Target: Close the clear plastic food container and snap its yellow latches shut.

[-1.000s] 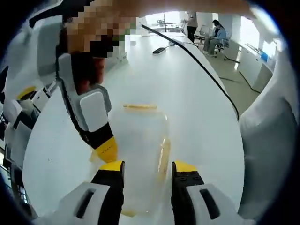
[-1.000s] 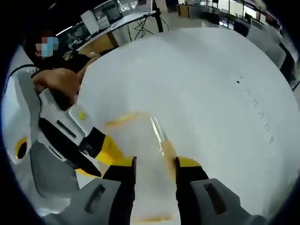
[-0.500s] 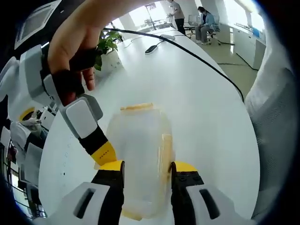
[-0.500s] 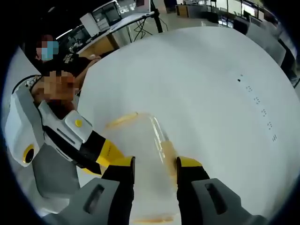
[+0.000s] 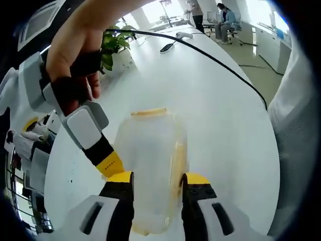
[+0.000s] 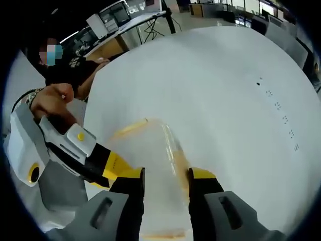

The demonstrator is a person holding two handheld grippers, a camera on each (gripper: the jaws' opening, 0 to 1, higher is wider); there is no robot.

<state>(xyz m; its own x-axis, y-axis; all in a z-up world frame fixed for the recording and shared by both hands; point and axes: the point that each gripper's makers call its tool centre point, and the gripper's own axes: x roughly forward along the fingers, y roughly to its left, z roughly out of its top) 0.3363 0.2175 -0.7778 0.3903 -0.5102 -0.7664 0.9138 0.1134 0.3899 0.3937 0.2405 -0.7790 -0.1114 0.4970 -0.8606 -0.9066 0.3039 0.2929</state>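
A: Where's the clear container (image 5: 150, 165)?

B: On the white table (image 5: 220, 110), lid down. In the left gripper view the right gripper (image 5: 113, 168) presses in from nine o'clock; the left gripper (image 5: 157, 179) straddles it at six, jaws narrowly apart, likely to steady it.

A: Latches?

B: One yellow latch (image 5: 148, 112) at twelve, another (image 5: 176, 165) at three. Whether they're snapped, I can't tell. Right gripper view: jaws straddle it too; its own grip unclear.

Open-plan office — long white table (image 5: 215, 115), potted plant (image 5: 111, 49), seated person on office chair (image 5: 224, 19), monitors (image 6: 113, 15) behind
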